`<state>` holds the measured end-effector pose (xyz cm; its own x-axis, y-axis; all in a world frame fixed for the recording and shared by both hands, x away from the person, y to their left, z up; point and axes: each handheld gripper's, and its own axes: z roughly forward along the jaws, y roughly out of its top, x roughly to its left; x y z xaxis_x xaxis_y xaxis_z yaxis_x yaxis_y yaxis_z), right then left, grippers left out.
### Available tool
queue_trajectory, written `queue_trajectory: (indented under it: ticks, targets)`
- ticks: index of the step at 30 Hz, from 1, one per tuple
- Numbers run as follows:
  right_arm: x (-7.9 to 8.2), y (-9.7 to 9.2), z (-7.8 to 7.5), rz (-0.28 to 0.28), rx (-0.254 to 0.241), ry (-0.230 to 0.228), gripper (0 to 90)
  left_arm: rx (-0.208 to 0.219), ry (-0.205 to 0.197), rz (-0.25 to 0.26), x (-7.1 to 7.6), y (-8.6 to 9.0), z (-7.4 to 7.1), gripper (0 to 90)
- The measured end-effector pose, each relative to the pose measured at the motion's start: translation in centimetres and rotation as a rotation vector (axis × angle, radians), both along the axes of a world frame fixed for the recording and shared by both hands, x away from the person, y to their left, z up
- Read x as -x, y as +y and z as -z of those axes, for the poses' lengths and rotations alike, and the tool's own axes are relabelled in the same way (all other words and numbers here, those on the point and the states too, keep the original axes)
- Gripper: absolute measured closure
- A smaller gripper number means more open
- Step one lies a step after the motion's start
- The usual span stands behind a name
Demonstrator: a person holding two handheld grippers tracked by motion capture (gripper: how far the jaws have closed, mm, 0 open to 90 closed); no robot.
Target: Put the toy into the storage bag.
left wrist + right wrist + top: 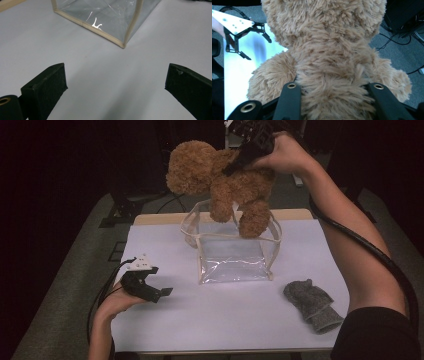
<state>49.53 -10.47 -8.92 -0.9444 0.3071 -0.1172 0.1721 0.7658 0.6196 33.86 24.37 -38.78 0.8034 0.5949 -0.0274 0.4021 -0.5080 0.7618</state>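
Now we've got the bear [220, 175] up in the air, clamped in our right gripper [239, 162], jaws pressed into the fur on either side of its back. In the right gripper view its body [329, 62] bulges between the two black jaws, head away from us. It hangs above the bag [232, 250], tilted, head toward the left of the high view, one foot dipping to the level of the bag's rim, touching or just inside the opening; we can't tell which.

That bag is clear plastic with cream edging, standing on the white table [165, 320] with its mouth open upward. We see through its walls to the tabletop, nothing lying inside. From the left gripper view one bottom corner of the bag [110, 27] sits ahead of us.

Our left gripper [150, 287] rests low near the table's left edge, well apart from the bag, jaws spread wide with nothing between them.

Off to the right, near the front edge, a grey sock [312, 305] lies flat on the table.
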Motion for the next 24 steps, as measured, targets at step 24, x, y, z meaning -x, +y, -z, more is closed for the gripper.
queue_trajectory:
  ticks: [24]
  targets:
    - [2.0,2.0,3.8,-0.061,0.054,0.020,60.8,-0.002,0.001,0.002,0.0,0.0,0.2,2.8]
